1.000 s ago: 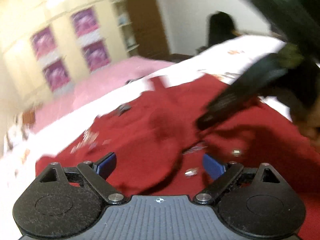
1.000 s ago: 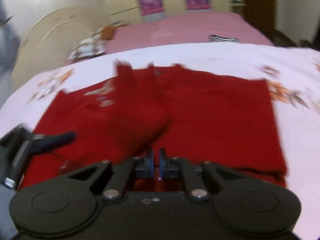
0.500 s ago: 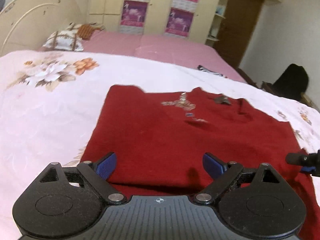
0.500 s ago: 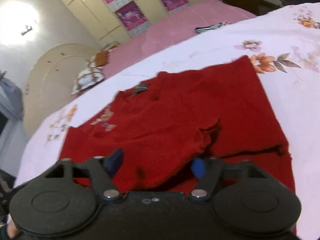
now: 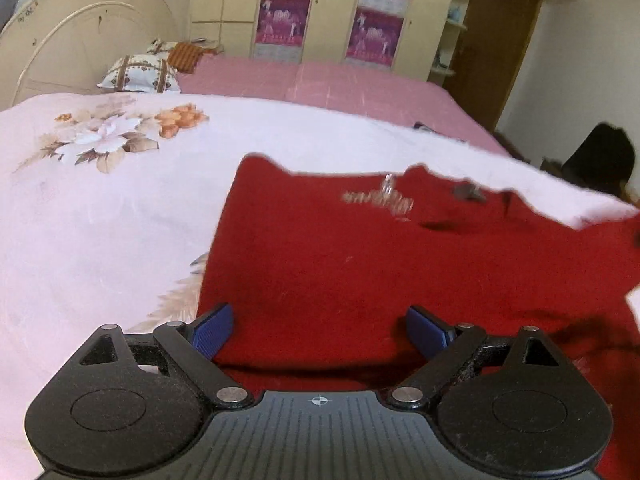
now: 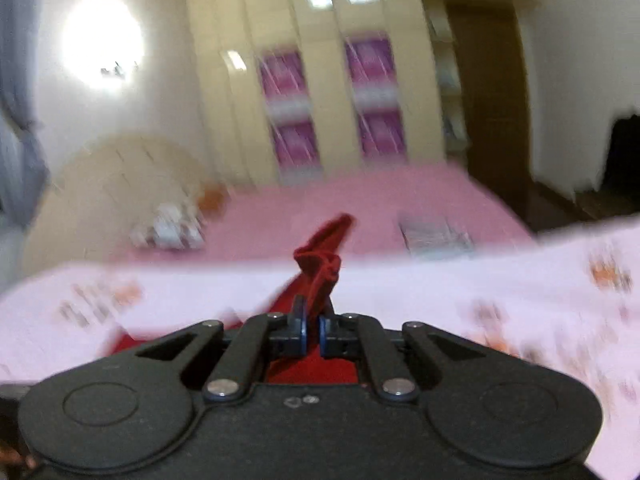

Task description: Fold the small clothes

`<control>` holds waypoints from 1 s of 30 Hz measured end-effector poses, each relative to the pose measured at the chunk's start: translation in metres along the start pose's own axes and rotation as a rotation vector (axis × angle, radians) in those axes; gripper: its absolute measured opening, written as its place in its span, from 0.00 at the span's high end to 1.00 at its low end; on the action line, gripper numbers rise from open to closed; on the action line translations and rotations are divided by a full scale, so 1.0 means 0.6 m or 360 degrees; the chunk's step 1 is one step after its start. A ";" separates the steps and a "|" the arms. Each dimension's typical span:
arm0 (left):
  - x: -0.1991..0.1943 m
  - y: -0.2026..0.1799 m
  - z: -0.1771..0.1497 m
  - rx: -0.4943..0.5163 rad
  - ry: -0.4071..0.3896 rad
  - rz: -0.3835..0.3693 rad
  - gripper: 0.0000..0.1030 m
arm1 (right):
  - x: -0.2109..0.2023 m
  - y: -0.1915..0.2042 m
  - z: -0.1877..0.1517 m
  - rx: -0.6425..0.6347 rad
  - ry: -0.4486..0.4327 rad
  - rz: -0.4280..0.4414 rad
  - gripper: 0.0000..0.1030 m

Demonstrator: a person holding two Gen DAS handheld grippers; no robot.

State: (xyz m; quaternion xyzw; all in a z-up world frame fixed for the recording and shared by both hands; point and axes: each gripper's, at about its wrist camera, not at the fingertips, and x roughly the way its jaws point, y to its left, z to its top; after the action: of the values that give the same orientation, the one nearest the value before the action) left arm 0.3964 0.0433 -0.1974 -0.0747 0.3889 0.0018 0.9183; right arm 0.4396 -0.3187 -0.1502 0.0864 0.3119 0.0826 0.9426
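Note:
A red knitted garment with a small silver decoration lies spread on the white floral bedspread. My left gripper is open and empty, its blue pads just above the garment's near edge. My right gripper is shut on a bunched piece of the red garment, which sticks up between the pads and is lifted above the bed. The right wrist view is blurred by motion.
A pink bed lies beyond the white bedspread, with pillows by a cream headboard. Wardrobes with purple panels and a brown door stand behind. A dark object sits at the right.
My right gripper has shut on a part of the red garment and lifted it, tilting upward. My left gripper stayed open and moved slightly closer over the garment's near edge.

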 end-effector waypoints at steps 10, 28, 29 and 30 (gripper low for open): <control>-0.017 0.004 0.015 0.0016 -0.0055 -0.0001 0.10 | 0.028 -0.047 -0.064 -0.0005 0.0185 -0.0276 0.88; 0.082 0.080 0.074 -0.0373 -0.0077 0.0056 0.89 | 0.090 -0.016 -0.053 -0.0057 0.0146 -0.0151 0.64; 0.083 0.078 0.072 -0.0362 -0.0087 0.0057 0.89 | 0.090 -0.014 -0.051 -0.0065 0.0137 -0.0144 0.64; 0.082 0.076 0.068 -0.0346 -0.0102 0.0065 0.90 | 0.090 -0.009 -0.052 -0.0086 0.0132 -0.0140 0.64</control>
State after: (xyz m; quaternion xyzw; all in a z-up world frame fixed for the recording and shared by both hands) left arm 0.4573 0.0916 -0.2109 -0.1658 0.3584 0.0649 0.9165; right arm 0.4643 -0.3093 -0.2073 0.0437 0.3518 0.0529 0.9336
